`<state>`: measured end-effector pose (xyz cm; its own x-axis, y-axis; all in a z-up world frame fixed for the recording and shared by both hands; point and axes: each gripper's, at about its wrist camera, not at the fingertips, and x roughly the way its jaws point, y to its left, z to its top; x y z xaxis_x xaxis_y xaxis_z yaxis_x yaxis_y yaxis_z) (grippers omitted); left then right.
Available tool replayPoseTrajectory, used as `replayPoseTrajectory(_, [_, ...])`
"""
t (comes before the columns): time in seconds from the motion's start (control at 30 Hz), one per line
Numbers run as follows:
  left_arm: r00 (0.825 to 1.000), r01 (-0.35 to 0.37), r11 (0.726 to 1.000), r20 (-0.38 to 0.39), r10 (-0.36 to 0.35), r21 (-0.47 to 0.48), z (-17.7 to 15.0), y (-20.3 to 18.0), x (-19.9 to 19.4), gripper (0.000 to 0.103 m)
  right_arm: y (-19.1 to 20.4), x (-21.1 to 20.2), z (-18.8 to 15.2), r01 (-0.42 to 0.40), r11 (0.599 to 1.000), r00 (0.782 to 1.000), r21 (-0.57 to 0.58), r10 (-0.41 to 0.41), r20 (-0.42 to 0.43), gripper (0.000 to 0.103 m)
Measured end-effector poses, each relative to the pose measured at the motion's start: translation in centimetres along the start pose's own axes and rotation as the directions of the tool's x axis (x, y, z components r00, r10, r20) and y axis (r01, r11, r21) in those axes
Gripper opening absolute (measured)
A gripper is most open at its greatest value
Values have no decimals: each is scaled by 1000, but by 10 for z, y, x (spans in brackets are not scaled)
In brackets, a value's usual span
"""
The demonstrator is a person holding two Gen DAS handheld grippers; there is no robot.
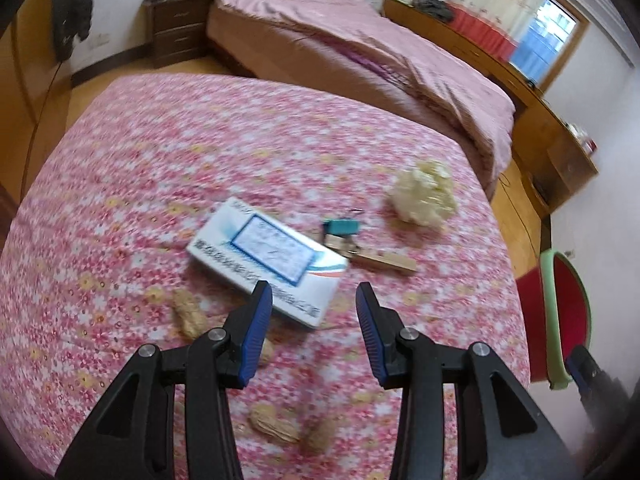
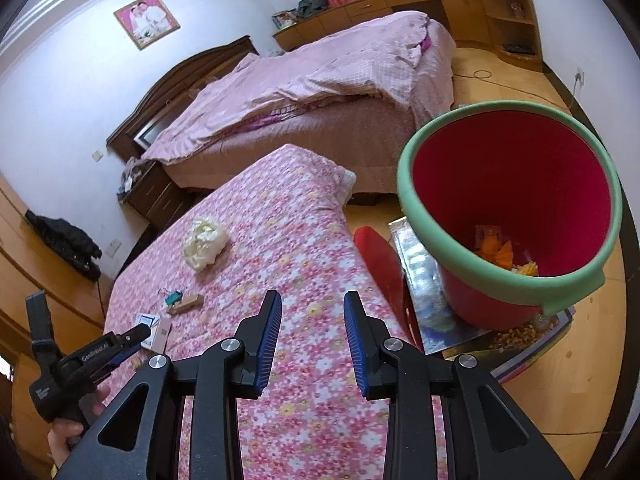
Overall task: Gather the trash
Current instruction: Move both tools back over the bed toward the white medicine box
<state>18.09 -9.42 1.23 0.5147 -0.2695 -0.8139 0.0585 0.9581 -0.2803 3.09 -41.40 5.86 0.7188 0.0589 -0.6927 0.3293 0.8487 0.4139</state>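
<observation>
Peanut shells show only by left gripper; red green-rimmed bucket's orange scraps only by right gripper. Both tongs apart, empty.

A home bedroom. A bed under a rumpled pink quilt stands against the wall. Beside it are a dark nightstand, a curtained window and a framed portrait.

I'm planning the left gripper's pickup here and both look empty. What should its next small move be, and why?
Probably ease the left gripper forward and down onto the white box. Its jaws stand open with nothing between them, and the box's near edge lies just beyond the fingertips on the floral cloth. The red bin with the green rim waits beside the table, and the right gripper is empty too.
</observation>
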Motion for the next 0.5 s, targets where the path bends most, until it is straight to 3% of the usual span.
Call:
replayPoseTrajectory(0.1, [1000,7,1000,5,-7,-26,1,8,6,59,5,5,-1,4,1000,1000,-11,-4,-9,33])
replayPoseTrajectory(0.27, [999,0,999,37,1,-33,9,16,9,60,14,14,-2,9,1000,1000,-26,-9,-27,33])
replayPoseTrajectory(0.5, [1000,-8,997,11,9,-78,7,25,0,60,23,24,-1,-5,999,999,-41,3,-42,33])
